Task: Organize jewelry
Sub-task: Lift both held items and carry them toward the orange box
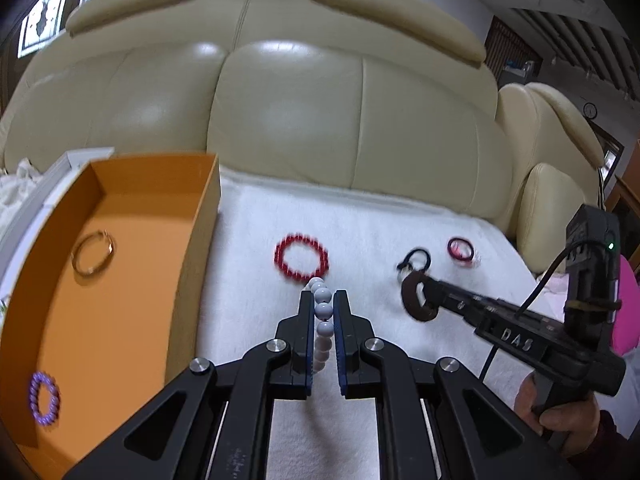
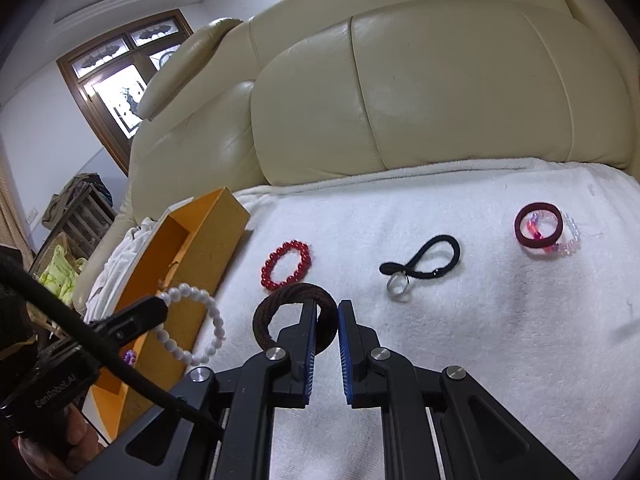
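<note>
My left gripper (image 1: pixel 323 300) is shut on a white bead bracelet (image 1: pixel 323 309), seen in the right wrist view as a white loop (image 2: pixel 202 322) hanging beside the orange box (image 2: pixel 200 248). My right gripper (image 2: pixel 329 314) is shut on a dark brown hair tie (image 2: pixel 280 300), which also shows in the left wrist view (image 1: pixel 416 300). On the white towel (image 2: pixel 480 320) lie a red bead bracelet (image 2: pixel 286 266), a black hair tie with a metal ring (image 2: pixel 424 260), and a maroon hair tie over a pink bead bracelet (image 2: pixel 540 230). The orange box (image 1: pixel 120 300) holds a gold bangle (image 1: pixel 93 254) and a purple bead bracelet (image 1: pixel 44 398).
The towel covers the seat of a cream leather sofa (image 1: pixel 300 100). A white box lid (image 1: pixel 52 184) sits behind the orange box, with white cloth (image 2: pixel 120 256) beside it. A person's hand (image 1: pixel 560 412) holds the right gripper's handle. A pink object (image 1: pixel 628 312) lies at the right edge.
</note>
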Motion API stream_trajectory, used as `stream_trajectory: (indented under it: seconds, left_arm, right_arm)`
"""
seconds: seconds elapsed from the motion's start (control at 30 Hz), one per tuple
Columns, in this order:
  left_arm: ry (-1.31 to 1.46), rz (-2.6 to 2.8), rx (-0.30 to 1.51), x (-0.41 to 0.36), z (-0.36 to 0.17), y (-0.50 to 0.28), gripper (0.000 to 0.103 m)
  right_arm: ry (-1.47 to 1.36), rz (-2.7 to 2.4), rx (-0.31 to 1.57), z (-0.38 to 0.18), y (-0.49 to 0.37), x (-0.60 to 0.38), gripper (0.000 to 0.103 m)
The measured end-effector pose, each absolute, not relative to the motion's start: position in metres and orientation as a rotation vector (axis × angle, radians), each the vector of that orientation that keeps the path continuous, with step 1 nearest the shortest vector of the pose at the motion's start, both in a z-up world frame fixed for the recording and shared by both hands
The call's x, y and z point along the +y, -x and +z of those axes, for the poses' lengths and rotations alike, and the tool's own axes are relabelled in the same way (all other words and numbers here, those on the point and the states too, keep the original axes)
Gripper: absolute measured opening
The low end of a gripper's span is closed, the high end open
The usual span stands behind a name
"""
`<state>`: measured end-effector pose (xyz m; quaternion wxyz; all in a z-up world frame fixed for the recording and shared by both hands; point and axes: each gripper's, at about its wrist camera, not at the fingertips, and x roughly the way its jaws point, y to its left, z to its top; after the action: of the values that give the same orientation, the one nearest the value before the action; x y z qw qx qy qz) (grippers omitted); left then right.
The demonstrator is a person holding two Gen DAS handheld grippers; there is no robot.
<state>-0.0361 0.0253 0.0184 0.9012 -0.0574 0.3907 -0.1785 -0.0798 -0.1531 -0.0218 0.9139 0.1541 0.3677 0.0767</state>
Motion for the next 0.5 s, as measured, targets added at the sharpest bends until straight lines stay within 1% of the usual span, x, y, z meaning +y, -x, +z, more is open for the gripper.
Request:
stream_trajectory:
  seconds: [0.13,0.4,0.5]
  left_arm:
    - [0.087,-0.379,0.826,0.024,0.009,0.037,0.009]
    - [0.080,-0.374,0.956,0.012,-0.027,0.022,0.010]
    - [0.069,-0.355,0.997,0.009,-0.038,0.020,0.013]
  right_arm:
    - [-0.313,0.142,0.764,-0.024,0.082,-0.156,0.012]
    - [-0.309,0.105,0.771,-0.021,0.089,-0.175,0.012]
    - [-0.304,0.099,0.758,-0.014,0.094,-0.181,0.012]
